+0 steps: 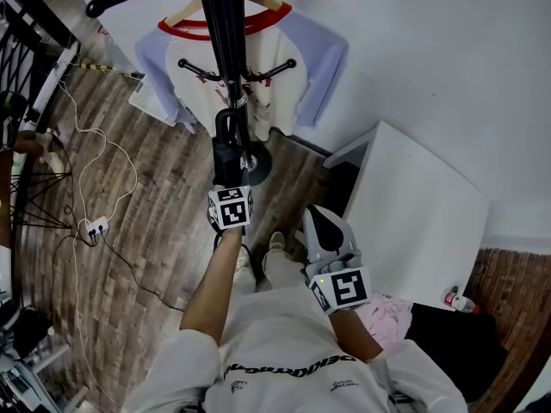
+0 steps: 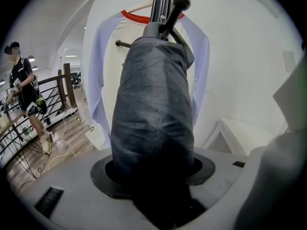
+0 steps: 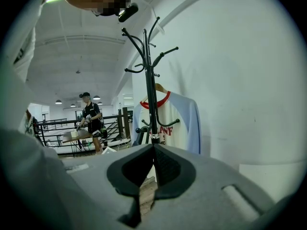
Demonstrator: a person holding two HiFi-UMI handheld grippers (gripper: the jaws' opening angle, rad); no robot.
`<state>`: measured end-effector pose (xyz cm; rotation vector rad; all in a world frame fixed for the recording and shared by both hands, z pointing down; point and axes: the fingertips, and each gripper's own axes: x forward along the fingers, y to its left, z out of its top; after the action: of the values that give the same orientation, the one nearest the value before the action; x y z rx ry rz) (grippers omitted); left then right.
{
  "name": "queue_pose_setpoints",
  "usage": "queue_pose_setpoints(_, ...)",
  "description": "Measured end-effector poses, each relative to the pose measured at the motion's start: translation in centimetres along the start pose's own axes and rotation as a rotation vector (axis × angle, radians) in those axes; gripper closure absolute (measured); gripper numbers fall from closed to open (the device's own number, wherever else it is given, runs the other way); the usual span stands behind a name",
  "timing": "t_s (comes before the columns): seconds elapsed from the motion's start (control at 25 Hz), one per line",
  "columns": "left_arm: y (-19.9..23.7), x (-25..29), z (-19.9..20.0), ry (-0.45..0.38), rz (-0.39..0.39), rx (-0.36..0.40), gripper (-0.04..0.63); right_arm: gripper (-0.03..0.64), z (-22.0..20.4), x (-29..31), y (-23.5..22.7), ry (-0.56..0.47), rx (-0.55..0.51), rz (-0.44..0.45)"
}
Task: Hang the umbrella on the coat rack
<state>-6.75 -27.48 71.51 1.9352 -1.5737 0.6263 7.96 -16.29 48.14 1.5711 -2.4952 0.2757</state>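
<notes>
A black coat rack (image 1: 225, 33) stands against the white wall, and a white shirt with lilac sleeves (image 1: 258, 67) hangs on it. My left gripper (image 1: 231, 183) is shut on a folded black umbrella (image 1: 227, 149) and holds it close against the pole. In the left gripper view the umbrella (image 2: 153, 109) fills the gap between the jaws of the left gripper (image 2: 153, 178). Its far end lies just under a knob-tipped hook (image 2: 179, 4). Lower and to the right, my right gripper (image 1: 325, 226) is shut and holds nothing. It points at the coat rack (image 3: 149, 80), and its right gripper (image 3: 153, 147) tips touch.
A white cabinet (image 1: 422, 205) stands to the right of the rack's round base (image 1: 261, 166). Cables and a power strip (image 1: 95, 226) lie on the wood floor at left, beside black railings. A pink cloth (image 1: 387, 312) lies near my right arm. Far off, a person (image 3: 91, 114) stands by a table.
</notes>
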Motion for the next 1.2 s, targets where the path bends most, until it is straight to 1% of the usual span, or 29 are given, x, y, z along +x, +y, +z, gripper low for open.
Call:
queue_pose_setpoints(0.12, 0.4, 1.1, -0.1, -0.022, 0.013, 0.025, 0.347, 0.618, -0.1, 0.1, -0.1, 0.000, 0.001, -0.002)
queue_pose_setpoints(0.36, 0.7, 3.2, 0.2, -0.023, 0.013, 0.053, 0.347, 0.618, -0.3, 0.2, 0.2, 0.008, -0.001, 0.003)
queue_pose_setpoints(0.68, 0.5, 6.2, 1.2, -0.023, -0.022, 0.097, 0.344, 0.618, -0.9, 0.1, -0.3, 0.021, 0.002, -0.013)
queue_pose_setpoints(0.84, 0.6, 7.1, 1.9, -0.039, -0.033, 0.114, 0.344, 0.618, -0.9, 0.1, -0.8, 0.019, 0.001, -0.023)
queue_pose_setpoints(1.2, 0.4, 9.0, 3.0, -0.062, -0.069, 0.128, 0.339, 0.618, -1.4, -0.5, -1.6, 0.031, -0.005, -0.046)
